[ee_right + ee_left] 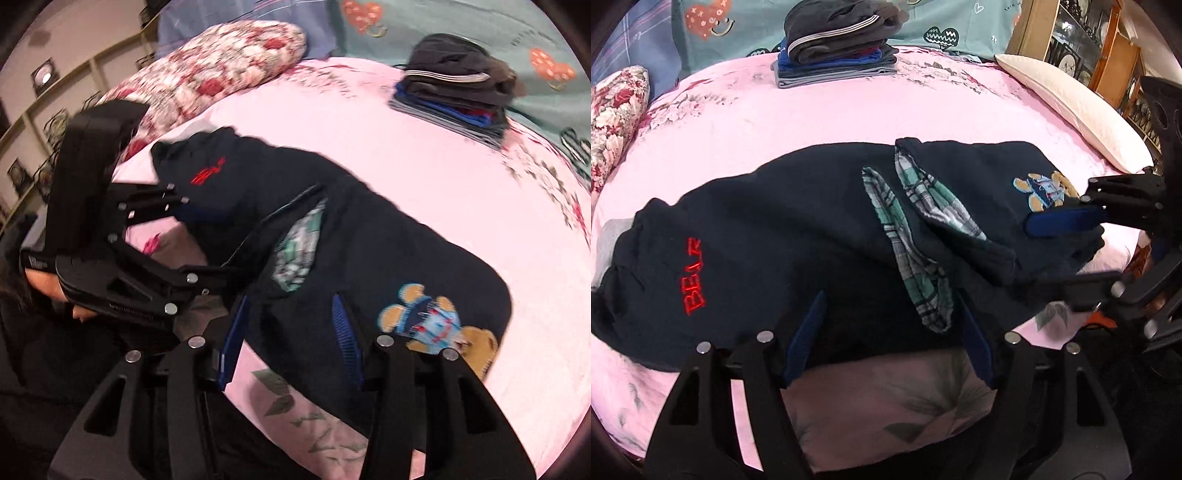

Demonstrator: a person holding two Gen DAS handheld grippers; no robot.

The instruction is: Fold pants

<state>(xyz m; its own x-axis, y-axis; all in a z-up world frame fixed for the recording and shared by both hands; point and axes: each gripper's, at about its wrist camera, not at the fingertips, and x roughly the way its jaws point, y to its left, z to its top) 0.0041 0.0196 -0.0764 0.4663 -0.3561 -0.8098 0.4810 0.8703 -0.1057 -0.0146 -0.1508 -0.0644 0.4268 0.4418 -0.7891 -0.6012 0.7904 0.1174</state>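
Navy pants (798, 236) on pink bed (820, 122). Left gripper (886, 350) fingers wide, straddling near hem; right gripper (291, 343) same, 3 o'clock.

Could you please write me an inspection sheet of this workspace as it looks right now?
Surface: pink floral bedsheet, mostly flat.
Job's things: navy pants lying across the bed, plaid pocket linings turned out, bear patch near one end.
Clutter: stack of folded clothes at the far side; floral pillow; cream pillow.
Grippers: left gripper open at the pants' near edge; right gripper open over the pants.
Cables: nothing seen.
Surroundings: wooden shelves beside the bed.
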